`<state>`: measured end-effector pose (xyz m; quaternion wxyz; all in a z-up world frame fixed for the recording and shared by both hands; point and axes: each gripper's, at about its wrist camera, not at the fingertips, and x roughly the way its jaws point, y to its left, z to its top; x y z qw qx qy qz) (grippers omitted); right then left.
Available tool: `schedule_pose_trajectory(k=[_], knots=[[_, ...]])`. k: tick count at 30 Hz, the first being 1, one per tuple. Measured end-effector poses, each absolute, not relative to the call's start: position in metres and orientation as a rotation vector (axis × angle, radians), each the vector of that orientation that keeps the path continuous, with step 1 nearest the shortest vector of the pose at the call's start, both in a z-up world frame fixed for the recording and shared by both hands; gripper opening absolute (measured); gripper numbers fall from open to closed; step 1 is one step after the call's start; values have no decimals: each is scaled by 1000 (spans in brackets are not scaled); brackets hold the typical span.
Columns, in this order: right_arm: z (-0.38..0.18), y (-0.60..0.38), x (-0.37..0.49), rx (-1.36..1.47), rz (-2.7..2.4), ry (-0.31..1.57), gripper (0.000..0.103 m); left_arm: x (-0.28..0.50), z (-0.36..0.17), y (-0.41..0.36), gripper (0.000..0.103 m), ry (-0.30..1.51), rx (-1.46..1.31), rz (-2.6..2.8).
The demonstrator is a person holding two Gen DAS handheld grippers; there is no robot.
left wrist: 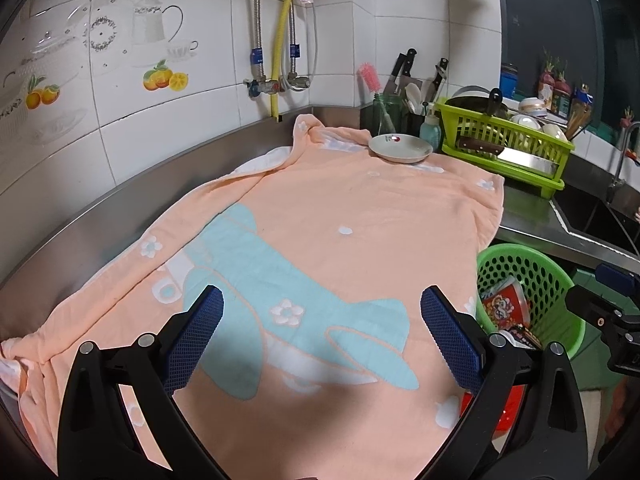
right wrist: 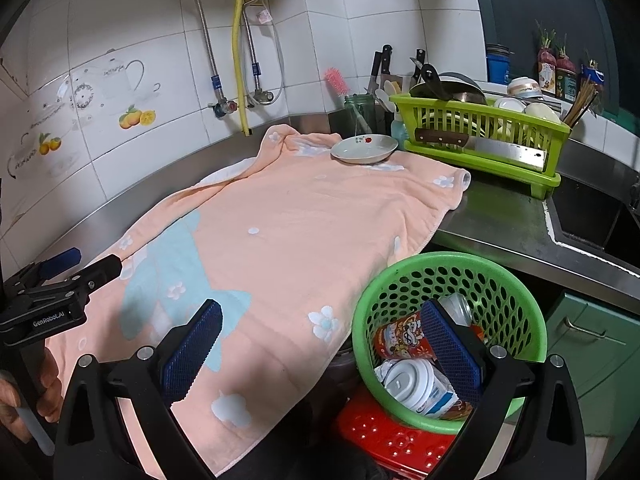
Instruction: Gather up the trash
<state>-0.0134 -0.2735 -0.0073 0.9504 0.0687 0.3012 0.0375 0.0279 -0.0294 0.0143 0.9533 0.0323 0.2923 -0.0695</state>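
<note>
A round green perforated basket [right wrist: 460, 272] stands on a red stool [right wrist: 384, 436] beside the counter. It holds trash: a red printed cup [right wrist: 400, 336], a silver can [right wrist: 458, 308] and a white lidded container [right wrist: 412, 384]. The basket also shows in the left wrist view [left wrist: 528, 268]. My right gripper [right wrist: 320, 348] is open and empty, with one finger over the towel and the other over the basket. My left gripper [left wrist: 320, 332] is open and empty above the peach towel [left wrist: 340, 216]. The left gripper also shows at the left edge of the right wrist view [right wrist: 60, 276].
A white plate [right wrist: 364, 148] sits on the towel's far end. A green dish rack [right wrist: 480, 140] with a cleaver, bowls and a pan stands at the back right. Knives, a brush and a jar stand in the corner. A sink [right wrist: 592, 216] lies to the right.
</note>
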Motion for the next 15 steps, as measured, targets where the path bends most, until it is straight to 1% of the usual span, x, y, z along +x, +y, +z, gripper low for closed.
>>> schedule_pose_trajectory(k=[15], knots=[[-9,-270,-14,149,83,612,96,29,13,-29,98,598,65,-138]])
